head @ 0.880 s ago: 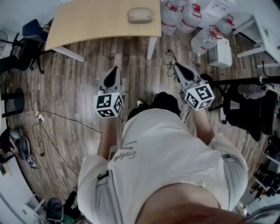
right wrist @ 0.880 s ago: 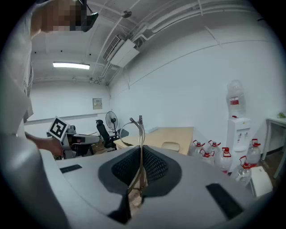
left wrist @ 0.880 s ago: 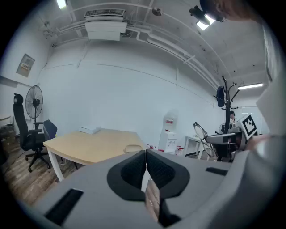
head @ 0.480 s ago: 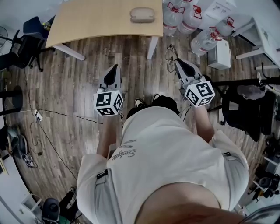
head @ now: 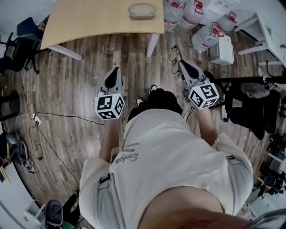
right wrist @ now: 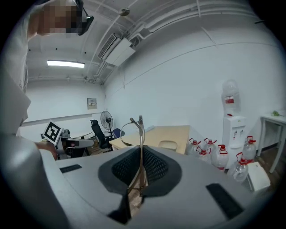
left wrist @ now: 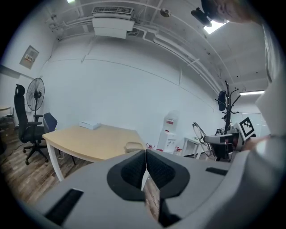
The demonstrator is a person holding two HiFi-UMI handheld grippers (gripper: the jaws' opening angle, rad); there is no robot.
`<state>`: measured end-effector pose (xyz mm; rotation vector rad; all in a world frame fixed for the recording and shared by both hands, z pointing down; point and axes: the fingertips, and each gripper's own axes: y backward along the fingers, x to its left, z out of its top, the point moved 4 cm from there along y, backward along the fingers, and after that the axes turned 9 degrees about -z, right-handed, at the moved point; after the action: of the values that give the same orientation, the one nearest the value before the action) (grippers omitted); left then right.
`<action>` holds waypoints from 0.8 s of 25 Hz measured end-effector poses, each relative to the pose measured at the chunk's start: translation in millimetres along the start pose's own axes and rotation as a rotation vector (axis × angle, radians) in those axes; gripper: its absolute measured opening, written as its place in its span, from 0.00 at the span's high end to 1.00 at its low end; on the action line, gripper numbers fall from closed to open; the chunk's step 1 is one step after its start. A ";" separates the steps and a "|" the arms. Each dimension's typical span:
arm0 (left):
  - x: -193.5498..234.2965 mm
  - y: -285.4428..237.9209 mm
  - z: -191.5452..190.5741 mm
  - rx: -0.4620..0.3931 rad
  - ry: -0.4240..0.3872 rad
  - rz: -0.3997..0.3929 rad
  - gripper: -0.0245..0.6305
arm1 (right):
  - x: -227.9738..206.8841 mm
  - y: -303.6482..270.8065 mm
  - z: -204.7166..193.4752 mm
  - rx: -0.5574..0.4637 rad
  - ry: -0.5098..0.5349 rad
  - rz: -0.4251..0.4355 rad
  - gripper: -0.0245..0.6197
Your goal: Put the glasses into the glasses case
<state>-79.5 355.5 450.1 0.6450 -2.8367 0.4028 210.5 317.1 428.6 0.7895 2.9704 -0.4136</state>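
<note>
Seen from overhead, a thin wire-framed pair of glasses [head: 173, 54] is held in the right gripper [head: 180, 63], whose jaws are closed on part of the frame, the lenses projecting forward beyond the tips. The left gripper [head: 115, 71] is carried alongside, jaws pressed together with nothing between them. The beige oval glasses case [head: 142, 10], apparently shut, lies on the light wooden surface [head: 89, 20], well apart from both grippers. It is placed straight ahead, between their lines and left of the right gripper, its long axis running crosswise.
</note>
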 end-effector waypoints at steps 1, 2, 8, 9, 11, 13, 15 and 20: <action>1.2 -2.3 -1.0 0.006 0.002 -0.001 0.94 | -2.3 -1.8 -1.2 0.007 -0.005 -0.003 0.95; 3.6 -5.0 -1.5 0.012 0.004 -0.001 0.94 | -3.9 -4.4 -1.4 0.010 -0.002 -0.007 0.95; 18.5 -28.4 -2.9 0.054 0.012 0.001 0.94 | -14.8 -27.6 -9.8 0.028 -0.049 -0.007 0.95; 20.7 -34.6 -1.7 0.060 0.011 0.001 0.94 | -18.6 -34.5 -11.6 0.031 -0.065 -0.005 0.95; 27.6 -49.1 2.0 0.076 0.006 0.005 0.94 | -27.2 -52.6 -13.3 0.035 -0.088 -0.002 0.95; 38.0 -64.8 7.6 0.099 0.004 0.013 0.94 | -35.9 -75.9 -11.4 0.037 -0.104 0.003 0.95; 47.2 -82.3 15.4 0.120 -0.002 0.015 0.94 | -45.3 -100.9 -3.3 0.026 -0.106 0.014 0.95; 63.1 -142.7 39.3 0.150 -0.045 -0.012 0.94 | -73.8 -165.8 27.5 -0.037 -0.063 0.030 0.95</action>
<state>-76.8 195.0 460.3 0.7076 -2.8635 0.6119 192.2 135.8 450.6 0.8017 2.8957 -0.3743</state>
